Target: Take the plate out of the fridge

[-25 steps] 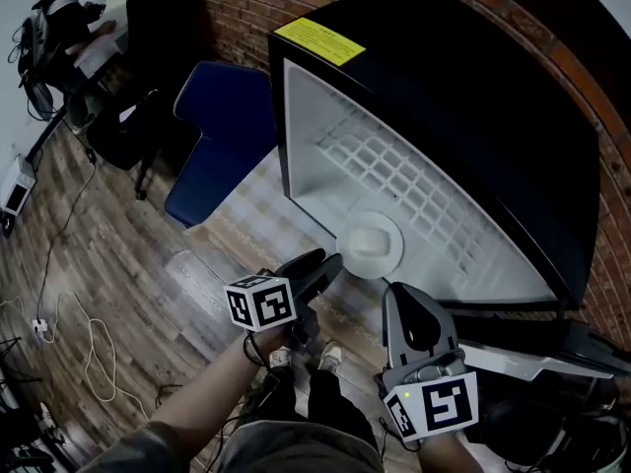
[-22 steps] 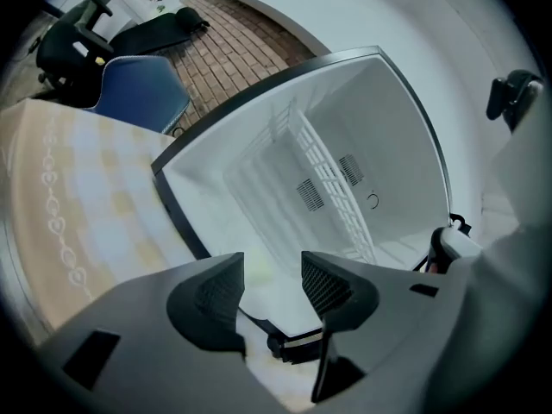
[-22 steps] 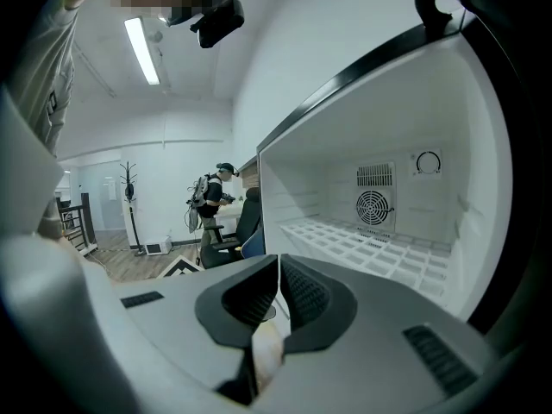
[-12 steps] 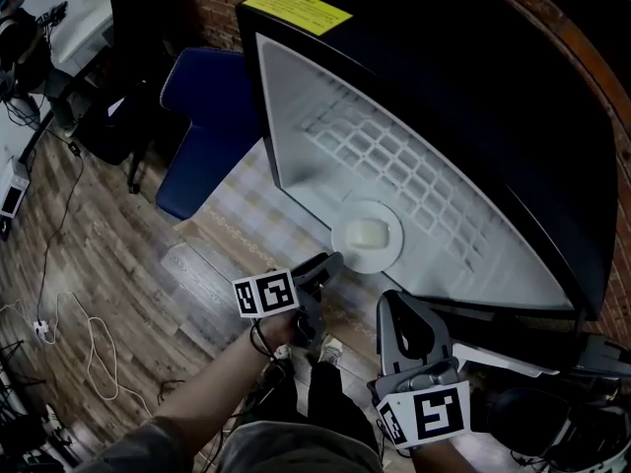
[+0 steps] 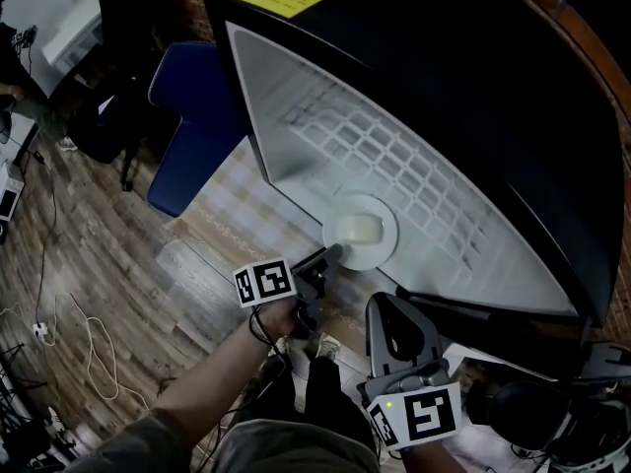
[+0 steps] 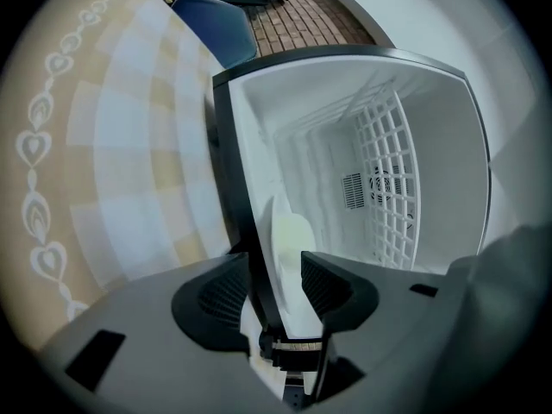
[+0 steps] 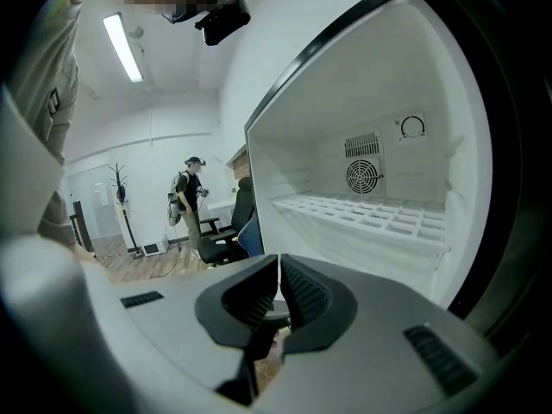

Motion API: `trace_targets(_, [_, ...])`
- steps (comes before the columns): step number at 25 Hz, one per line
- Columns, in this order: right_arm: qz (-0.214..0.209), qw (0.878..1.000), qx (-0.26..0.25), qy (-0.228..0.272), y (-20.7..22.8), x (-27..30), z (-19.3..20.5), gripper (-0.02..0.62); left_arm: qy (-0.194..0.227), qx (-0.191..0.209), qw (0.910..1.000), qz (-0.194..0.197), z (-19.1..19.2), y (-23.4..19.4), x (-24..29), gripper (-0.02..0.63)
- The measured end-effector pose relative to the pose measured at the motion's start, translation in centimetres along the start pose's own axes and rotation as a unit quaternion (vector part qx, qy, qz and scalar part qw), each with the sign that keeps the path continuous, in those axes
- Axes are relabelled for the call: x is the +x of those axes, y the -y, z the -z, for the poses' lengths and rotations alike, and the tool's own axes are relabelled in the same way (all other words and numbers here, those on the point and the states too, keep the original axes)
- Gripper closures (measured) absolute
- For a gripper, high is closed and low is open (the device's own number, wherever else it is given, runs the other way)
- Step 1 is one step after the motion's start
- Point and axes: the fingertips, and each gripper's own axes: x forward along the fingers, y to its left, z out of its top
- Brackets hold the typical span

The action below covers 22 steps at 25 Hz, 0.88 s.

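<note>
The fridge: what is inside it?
A white plate sits at the front edge, a white wire shelf further in, a fan grille at the back. The left gripper hides the plate's near rim.

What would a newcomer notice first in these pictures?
The open black fridge fills the head view's upper right, white inside. A plate lies at its front edge, with the left gripper open, its jaws on either side of the rim. The right gripper hangs below, shut and empty.

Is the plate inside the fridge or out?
Inside: the plate lies on the fridge floor at its front edge; the left gripper is open.
</note>
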Motion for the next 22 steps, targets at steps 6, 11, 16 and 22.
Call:
trace_targets(6, [0.002,1.0,0.004,-0.008,0.1,-0.1,0.7,0.565,-0.004,-0.035,0.9994,0.008,0.5,-0.3,1.0,0.419])
trace_targets(11, [0.009,1.0,0.013,-0.012,0.2,-0.4,1.2,0.565,0.002,-0.085,0.9964,0.007,0.7,-0.9,1.5,0.474])
trace_targets(16, [0.01,1.0,0.019,-0.017,0.1,-0.5,1.7,0.565,0.006,-0.102,0.9947,0.012,0.7,-0.9,1.7,0.545])
trace_targets(22, [0.008,1.0,0.018,-0.018,-0.4,-0.8,1.9,0.565,0.0,-0.115,0.9932,0.021,0.9,-0.4,1.5,0.571])
